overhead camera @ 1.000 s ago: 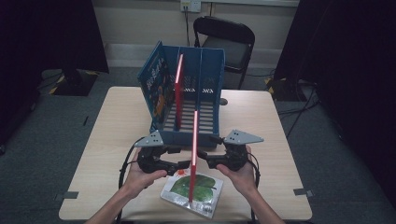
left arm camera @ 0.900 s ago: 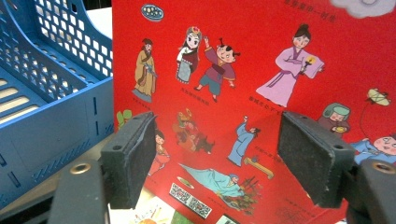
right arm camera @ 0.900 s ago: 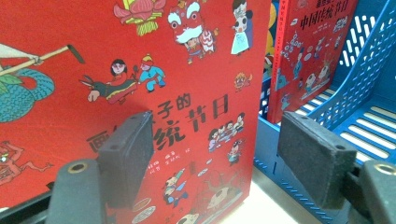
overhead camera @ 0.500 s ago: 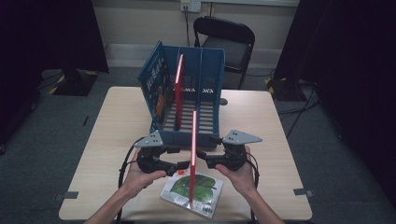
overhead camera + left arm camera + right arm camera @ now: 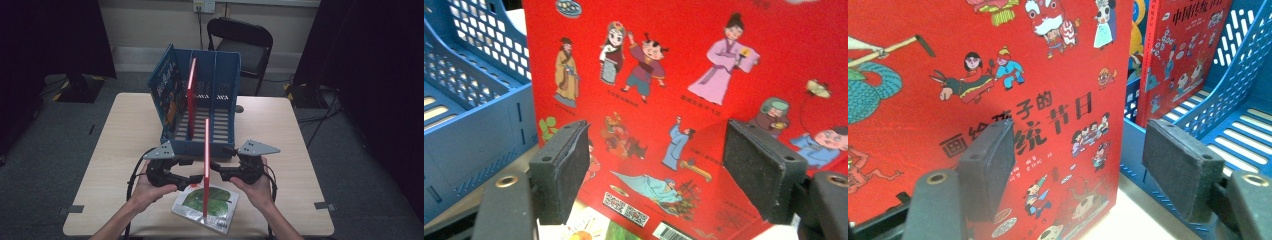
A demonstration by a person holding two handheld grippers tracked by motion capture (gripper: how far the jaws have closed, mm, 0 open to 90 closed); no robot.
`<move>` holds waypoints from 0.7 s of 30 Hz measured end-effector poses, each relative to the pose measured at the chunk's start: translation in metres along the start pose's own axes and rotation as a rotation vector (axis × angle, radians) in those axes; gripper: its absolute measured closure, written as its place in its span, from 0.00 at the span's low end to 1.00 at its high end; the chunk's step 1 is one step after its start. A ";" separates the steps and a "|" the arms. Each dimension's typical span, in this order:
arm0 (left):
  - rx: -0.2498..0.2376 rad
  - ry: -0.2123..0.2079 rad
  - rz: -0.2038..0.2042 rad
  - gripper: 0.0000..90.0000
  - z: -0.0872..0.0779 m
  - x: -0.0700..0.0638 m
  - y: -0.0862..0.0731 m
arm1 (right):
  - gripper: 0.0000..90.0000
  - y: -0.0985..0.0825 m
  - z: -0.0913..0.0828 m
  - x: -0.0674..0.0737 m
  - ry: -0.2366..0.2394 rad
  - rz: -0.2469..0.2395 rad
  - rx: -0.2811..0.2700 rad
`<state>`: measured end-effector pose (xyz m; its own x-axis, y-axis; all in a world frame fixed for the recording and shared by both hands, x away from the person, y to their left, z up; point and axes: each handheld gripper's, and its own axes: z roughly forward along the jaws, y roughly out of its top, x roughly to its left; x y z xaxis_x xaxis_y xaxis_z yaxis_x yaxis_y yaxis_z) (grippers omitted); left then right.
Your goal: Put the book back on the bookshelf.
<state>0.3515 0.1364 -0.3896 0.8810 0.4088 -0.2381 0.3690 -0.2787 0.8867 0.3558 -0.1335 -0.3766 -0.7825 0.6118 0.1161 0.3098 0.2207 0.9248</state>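
Dim room, dark curtains both sides, black chair (image 5: 242,47) at top centre behind a light wood surface (image 5: 125,130).

Red book (image 5: 206,165) stands upright on edge at lower centre of the high view, long axis vertical, seen edge-on as a thin red line. Its bottom edge rests on a flat green-cover book (image 5: 207,202) lying on the surface near the bottom edge.

I have the left gripper (image 5: 187,179) on its left face and the right gripper (image 5: 216,172) on its right face, both pointing inward at the covers. Book sits between them, roughly equal reach from each hand.

Left gripper view: jaws wide apart, back cover with barcode straight ahead, pads not pinching anything. Right gripper view: jaws likewise spread, have just been closing a little, nothing between them; front cover with title faces the camera. Can't tell whether the tips actually touch the covers, so the book looks steadied, not gripped.

Blue file rack (image 5: 205,107) is just above the book in frame, open side toward me, already holding a second red book (image 5: 191,95) upright in a slot. My read: the next move goes up-frame into a free slot, staying vertical.
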 end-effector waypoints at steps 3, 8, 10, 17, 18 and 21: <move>-0.001 0.003 -0.003 0.28 0.000 0.000 0.000 | 0.32 0.000 0.000 0.001 0.005 -0.002 0.000; -0.004 0.004 -0.011 0.28 0.001 -0.001 0.000 | 0.33 -0.001 -0.001 0.002 0.004 -0.002 -0.002; -0.003 0.001 -0.011 0.28 0.001 -0.001 0.000 | 0.33 -0.001 -0.002 0.003 0.001 -0.007 -0.003; 0.002 -0.005 -0.014 0.27 0.001 0.000 -0.001 | 0.34 0.000 -0.002 0.004 0.006 -0.011 0.001; 0.001 -0.007 -0.017 0.27 0.000 0.000 -0.001 | 0.35 0.001 -0.002 0.004 0.006 -0.014 0.001; 0.010 -0.014 -0.005 0.27 -0.001 0.000 -0.002 | 0.35 0.001 -0.002 0.006 0.022 -0.026 -0.005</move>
<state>0.3506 0.1381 -0.3912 0.8829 0.3985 -0.2484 0.3768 -0.2854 0.8813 0.3503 -0.1313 -0.3737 -0.8016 0.5894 0.1002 0.2869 0.2323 0.9294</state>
